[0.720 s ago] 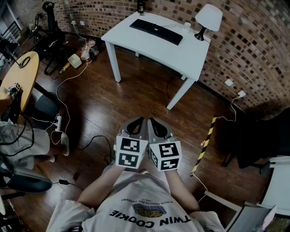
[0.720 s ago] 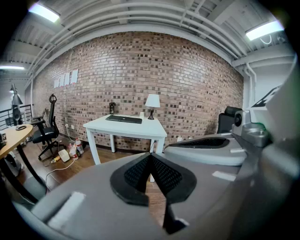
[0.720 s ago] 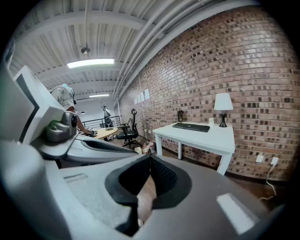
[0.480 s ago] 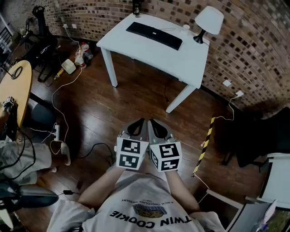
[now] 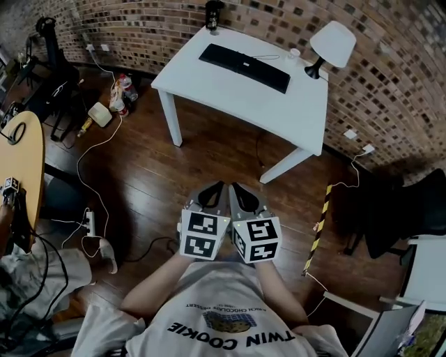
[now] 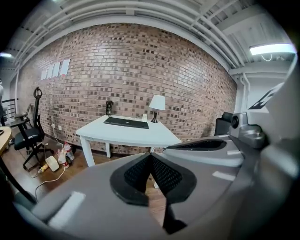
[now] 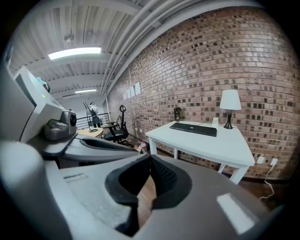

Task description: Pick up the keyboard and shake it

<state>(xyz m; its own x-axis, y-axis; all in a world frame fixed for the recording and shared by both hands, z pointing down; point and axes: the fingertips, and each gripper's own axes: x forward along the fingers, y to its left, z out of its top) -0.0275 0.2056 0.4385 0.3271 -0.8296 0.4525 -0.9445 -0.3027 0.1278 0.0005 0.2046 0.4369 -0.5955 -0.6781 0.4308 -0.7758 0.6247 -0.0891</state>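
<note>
Your left gripper [image 5: 214,190] and right gripper [image 5: 236,190] sit side by side near your chest, both clenched with nothing between the jaws. The keyboard [image 5: 244,67] lies well apart from them on the white table [image 5: 279,104], along its far edge by the brick wall [image 5: 390,84], left of the lamp [image 5: 333,43].

Keyboard [image 5: 244,67] keys too small to tell. Dark object [image 5: 213,14] at far edge of white table [image 5: 279,104]: can't identify. Round wooden table [image 5: 24,164] and person [image 5: 42,268] at left are cut by the frame edge.
</note>
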